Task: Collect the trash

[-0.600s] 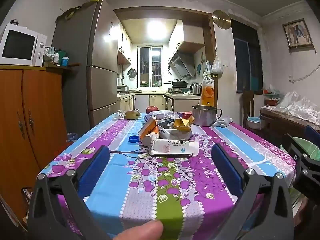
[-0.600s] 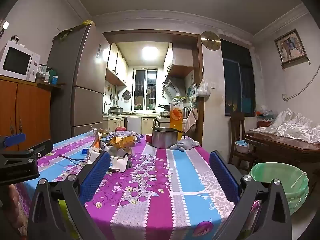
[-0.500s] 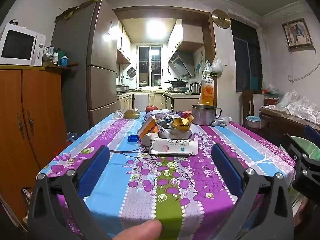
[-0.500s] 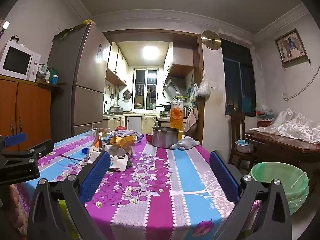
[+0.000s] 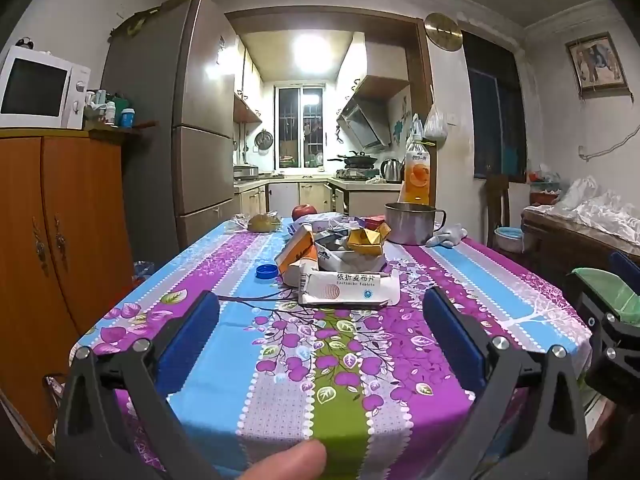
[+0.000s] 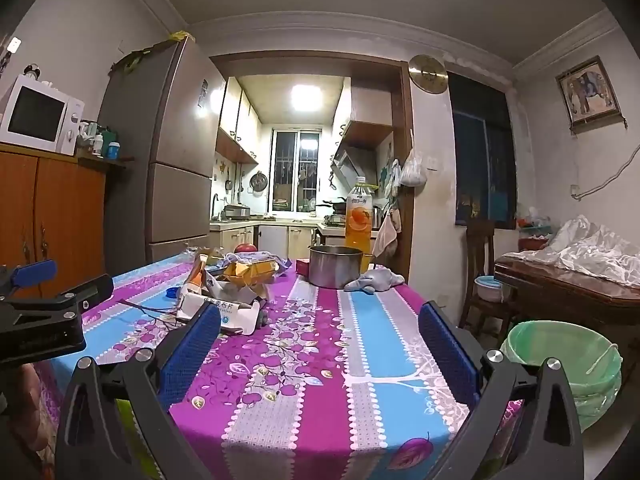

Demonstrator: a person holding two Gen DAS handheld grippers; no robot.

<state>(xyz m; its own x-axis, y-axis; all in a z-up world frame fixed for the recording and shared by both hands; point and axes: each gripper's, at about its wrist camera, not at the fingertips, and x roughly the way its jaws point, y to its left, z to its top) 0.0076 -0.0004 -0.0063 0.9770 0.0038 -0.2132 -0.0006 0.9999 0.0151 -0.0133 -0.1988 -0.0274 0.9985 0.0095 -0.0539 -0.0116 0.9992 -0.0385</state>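
A pile of trash lies mid-table: a flattened white tablet box (image 5: pixel 349 289), an orange-and-white carton (image 5: pixel 295 255), a crumpled gold box (image 5: pixel 366 239) and a blue bottle cap (image 5: pixel 266 271). The pile also shows in the right wrist view (image 6: pixel 228 292). My left gripper (image 5: pixel 320 316) is open and empty, hovering over the near table edge short of the pile. My right gripper (image 6: pixel 318 330) is open and empty, to the right of the pile. A bin lined with a green bag (image 6: pixel 564 360) stands on the floor to the right of the table.
The table has a purple, blue and green floral cloth (image 5: pixel 460 280). At its far end stand a steel pot (image 5: pixel 410 223), an orange juice bottle (image 5: pixel 417 172), an apple (image 5: pixel 302 211) and a grey glove (image 6: pixel 374 280). A wooden cabinet (image 5: pixel 60 240) stands left, a chair (image 6: pixel 480 264) right.
Both grippers have crept slightly closer to the table; the trash pile looks a little nearer. Nothing was grasped or released.
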